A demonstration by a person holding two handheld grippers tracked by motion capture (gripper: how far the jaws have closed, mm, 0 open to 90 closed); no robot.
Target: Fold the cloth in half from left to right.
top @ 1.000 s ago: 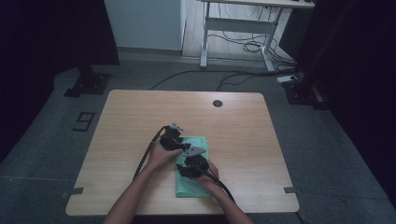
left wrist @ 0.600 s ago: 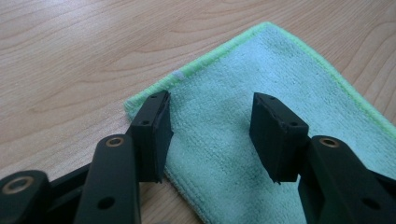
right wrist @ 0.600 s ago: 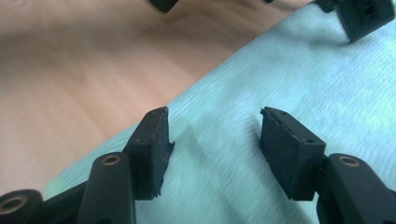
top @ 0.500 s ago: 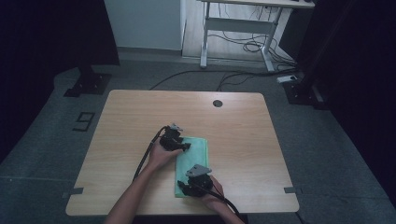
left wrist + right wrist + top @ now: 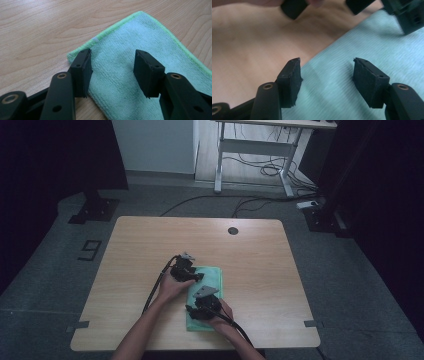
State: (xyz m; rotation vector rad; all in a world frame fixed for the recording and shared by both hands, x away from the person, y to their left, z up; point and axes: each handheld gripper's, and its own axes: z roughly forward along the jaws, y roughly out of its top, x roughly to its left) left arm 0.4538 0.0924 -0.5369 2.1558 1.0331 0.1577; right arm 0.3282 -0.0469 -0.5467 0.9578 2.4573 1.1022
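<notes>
Cloth (image 5: 212, 275): green, near the desk's (image 5: 150, 240) front edge
Left gripper (image 5: 192, 276): cloth's far-left corner
Right gripper (image 5: 195, 311): cloth's near-left part

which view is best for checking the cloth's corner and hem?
Left gripper view: the green microfibre cloth shows its corner, bright stitched hem and weave sharply between the open left claw. Right gripper view gives a blurred edge. High view shows its whole outline, small, partly under hands.
</notes>
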